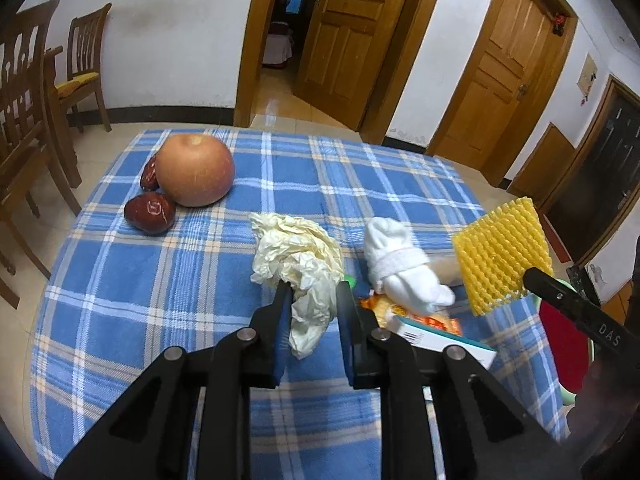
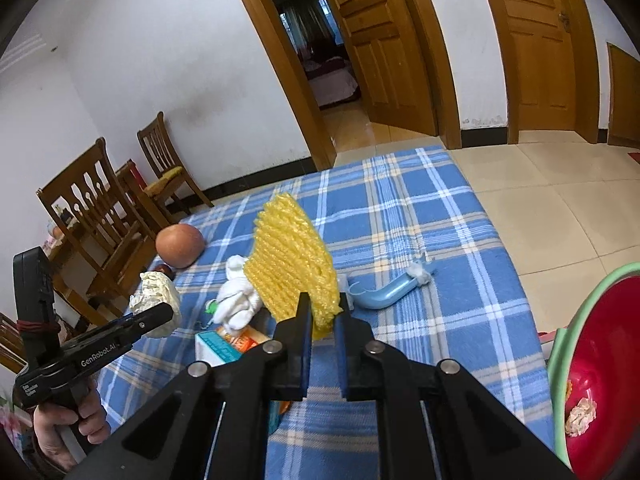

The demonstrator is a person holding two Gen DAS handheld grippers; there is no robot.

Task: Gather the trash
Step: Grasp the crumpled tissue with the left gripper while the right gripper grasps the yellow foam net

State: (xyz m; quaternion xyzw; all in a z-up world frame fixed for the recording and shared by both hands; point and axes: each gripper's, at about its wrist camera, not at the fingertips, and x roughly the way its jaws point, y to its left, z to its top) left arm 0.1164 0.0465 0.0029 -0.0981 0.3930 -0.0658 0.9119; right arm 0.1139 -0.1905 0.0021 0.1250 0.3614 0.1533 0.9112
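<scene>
Crumpled cream paper (image 1: 298,264) is pinched between the closed left gripper (image 1: 314,292) above a blue plaid table (image 1: 160,300). Yellow foam netting (image 2: 294,264) is clamped by the right gripper (image 2: 322,312), near a red bin (image 2: 600,360).

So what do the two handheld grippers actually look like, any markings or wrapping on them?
Both are matte black plastic with angular linkage arms, silver pivot pins and blue pads inside the fingers. The left gripper carries white "GenRobot.AI" lettering, a small white label near its pistol handle and dark red cord round its rear block. The right gripper shows "DAS" lettering.
</scene>
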